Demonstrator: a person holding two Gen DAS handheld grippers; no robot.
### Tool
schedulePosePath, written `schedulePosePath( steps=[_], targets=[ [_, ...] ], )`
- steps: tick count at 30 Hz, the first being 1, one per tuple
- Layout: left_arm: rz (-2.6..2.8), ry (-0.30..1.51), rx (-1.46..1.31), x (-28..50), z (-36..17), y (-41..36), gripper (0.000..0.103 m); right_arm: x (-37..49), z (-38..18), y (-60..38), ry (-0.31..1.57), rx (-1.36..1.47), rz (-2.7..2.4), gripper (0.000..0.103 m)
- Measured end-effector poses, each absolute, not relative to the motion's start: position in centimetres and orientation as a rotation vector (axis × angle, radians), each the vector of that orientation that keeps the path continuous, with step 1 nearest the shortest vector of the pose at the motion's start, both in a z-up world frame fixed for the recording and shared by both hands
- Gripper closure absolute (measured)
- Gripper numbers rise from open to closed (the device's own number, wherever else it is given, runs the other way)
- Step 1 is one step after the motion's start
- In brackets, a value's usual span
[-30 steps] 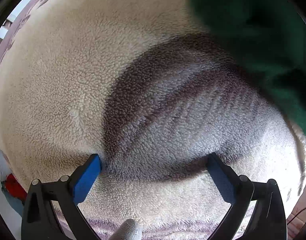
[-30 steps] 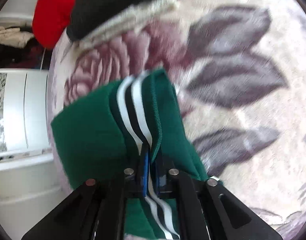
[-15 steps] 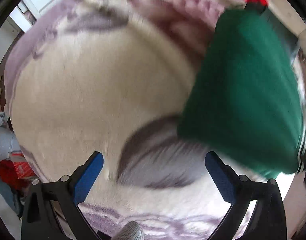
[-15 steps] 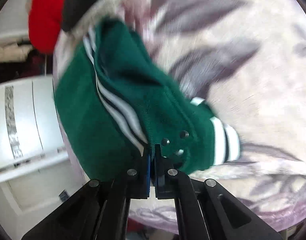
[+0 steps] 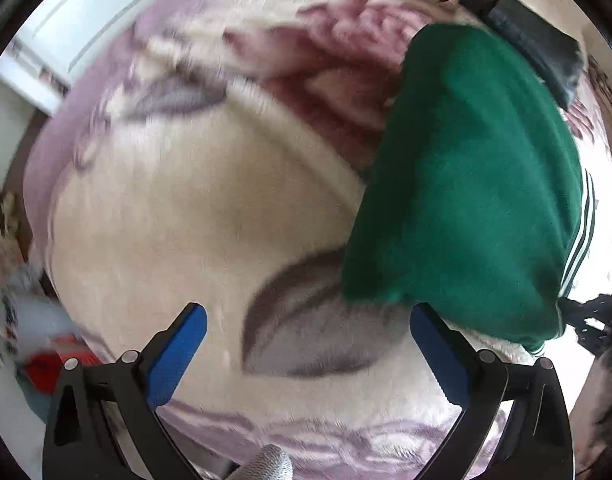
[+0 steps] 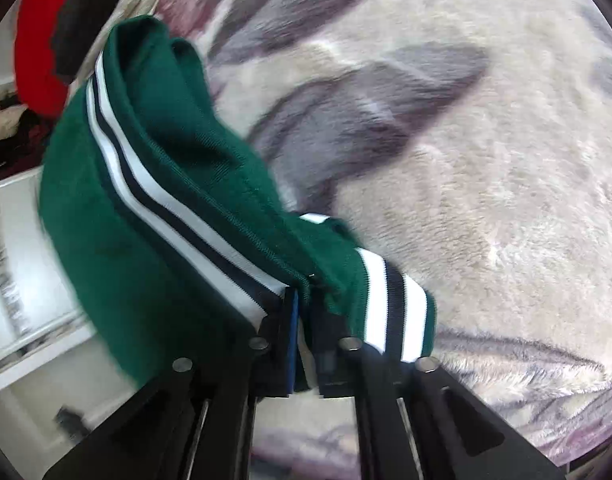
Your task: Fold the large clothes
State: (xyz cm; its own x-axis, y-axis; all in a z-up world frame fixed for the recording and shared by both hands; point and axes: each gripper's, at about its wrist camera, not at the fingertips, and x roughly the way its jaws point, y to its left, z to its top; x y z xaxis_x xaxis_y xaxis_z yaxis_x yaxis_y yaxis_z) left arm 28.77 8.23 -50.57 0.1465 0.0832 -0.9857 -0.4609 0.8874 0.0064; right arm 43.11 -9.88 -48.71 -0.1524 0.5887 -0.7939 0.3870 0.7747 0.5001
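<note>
Right wrist view: the right gripper [image 6: 302, 312] stays clamped on the striped hem of the green jacket [image 6: 154, 184], which has swung up off the floral blanket [image 6: 486, 200] since a second ago. Left gripper [image 5: 306, 340] hangs wide open and empty beside the dangling jacket, so I'd guess the fold hasn't started yet.

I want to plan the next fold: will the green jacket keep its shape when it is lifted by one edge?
Probably not. The green jacket sags and bends from the right gripper, so it looks floppy. Its thick knit and striped trim suggest some weight. The left gripper is open and could support it.
</note>
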Motion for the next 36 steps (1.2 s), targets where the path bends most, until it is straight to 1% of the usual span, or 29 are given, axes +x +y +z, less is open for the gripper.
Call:
schedulePosePath(
  steps=[1, 2, 3, 4, 5, 8, 10, 12, 13, 14, 15, 16, 19, 21, 23, 25, 27, 28, 29, 30, 31, 32, 33, 34, 35, 36],
  targets=[
    [0.391, 1.351, -0.305, 29.8, -49.8, 8.2, 0.0, 43.6, -48.3, -10.2, 1.794, 0.751, 0.227, 0.079],
    [0.381, 1.328, -0.294, 30.4, -49.4, 8.4, 0.0, 44.5, -47.1, -10.9, 1.782, 0.725, 0.217, 0.058],
    [0.369, 1.3, -0.282, 31.5, -48.9, 8.5, 0.0, 45.1, -46.2, -11.5, 1.744, 0.72, 0.209, 0.05],
    [0.357, 1.281, -0.26, 33.4, -48.6, 8.8, 0.0, 46.1, -45.0, -12.2, 1.679, 0.737, 0.211, 0.039],
    [0.349, 1.269, -0.248, 34.7, -48.5, 9.3, 0.0, 47.5, -44.0, -12.6, 1.611, 0.772, 0.233, 0.032],
    [0.331, 1.218, -0.205, 39.2, -48.1, 9.9, 0.0, 51.6, -43.5, -11.9, 1.506, 0.844, 0.312, 0.025],
    [0.333, 1.195, -0.16, 42.5, -48.5, 10.4, 0.0, 55.4, -44.6, -9.7, 1.484, 0.866, 0.359, 0.024],
    [0.336, 1.192, -0.121, 45.0, -48.8, 10.0, 0.0, 58.4, -46.8, -7.3, 1.509, 0.914, 0.432, 0.024],
    [0.333, 1.198, -0.101, 46.4, -49.2, 9.7, 0.0, 59.0, -47.6, -6.1, 1.544, 0.919, 0.436, 0.025],
    [0.329, 1.202, -0.084, 47.4, -49.7, 9.6, 0.0, 59.6, -48.6, -4.6, 1.562, 0.894, 0.446, 0.039],
    [0.313, 1.213, -0.073, 48.5, -50.1, 9.3, 0.0, 59.8, -48.5, -3.7, 1.561, 0.83, 0.459, 0.06],
    [0.3, 1.223, -0.073, 49.3, -50.4, 9.0, 0.0, 59.9, -48.3, -2.9, 1.566, 0.784, 0.476, 0.087],
    [0.268, 1.226, -0.06, 50.9, -50.8, 8.4, 0.0, 59.4, -45.9, -3.6, 1.477, 0.783, 0.434, 0.091],
    [0.228, 1.232, -0.063, 51.7, -51.5, 8.0, 0.0, 58.6, -43.9, -5.7, 1.424, 0.801, 0.376, 0.093],
    [0.183, 1.253, -0.072, 52.6, -52.7, 7.4, 0.0, 58.1, -44.4, -8.1, 1.424, 0.818, 0.28, 0.093],
    [0.171, 1.286, -0.098, 53.3, -54.1, 7.3, 0.0, 58.1, -47.4, -9.1, 1.486, 0.797, 0.199, 0.092],
    [0.213, 1.301, -0.089, 53.6, -54.8, 7.7, 0.0, 58.5, -50.4, -8.1, 1.552, 0.771, 0.206, 0.085],
    [0.215, 1.303, -0.098, 53.6, -54.7, 7.9, 0.0, 58.8, -50.8, -8.0, 1.571, 0.783, 0.23, 0.077],
    [0.211, 1.304, -0.12, 53.4, -54.6, 8.3, 0.0, 58.8, -50.6, -8.2, 1.582, 0.817, 0.253, 0.065],
    [0.208, 1.304, -0.137, 53.2, -54.3, 8.6, 0.0, 58.3, -49.8, -8.9, 1.588, 0.849, 0.273, 0.057],
    [0.207, 1.304, -0.149, 52.7, -53.8, 8.9, 0.0, 57.7, -49.1, -9.5, 1.589, 0.86, 0.284, 0.041],
    [0.211, 1.303, -0.149, 52.3, -53.5, 9.1, 0.0, 56.5, -48.1, -10.4, 1.58, 0.871, 0.297, 0.034],
    [0.218, 1.3, -0.148, 51.8, -53.0, 9.2, 0.0, 55.3, -47.5, -11.0, 1.571, 0.878, 0.321, 0.031],
    [0.222, 1.297, -0.152, 51.2, -52.6, 9.3, 0.0, 54.1, -47.1, -11.0, 1.583, 0.868, 0.336, 0.022],
    [0.222, 1.291, -0.159, 50.2, -52.0, 9.4, 0.0, 52.7, -47.1, -11.1, 1.616, 0.845, 0.342, 0.019],
    [0.229, 1.284, -0.161, 49.3, -51.5, 9.4, 0.0, 51.2, -47.6, -10.8, 1.657, 0.83, 0.363, 0.019]
  ],
)
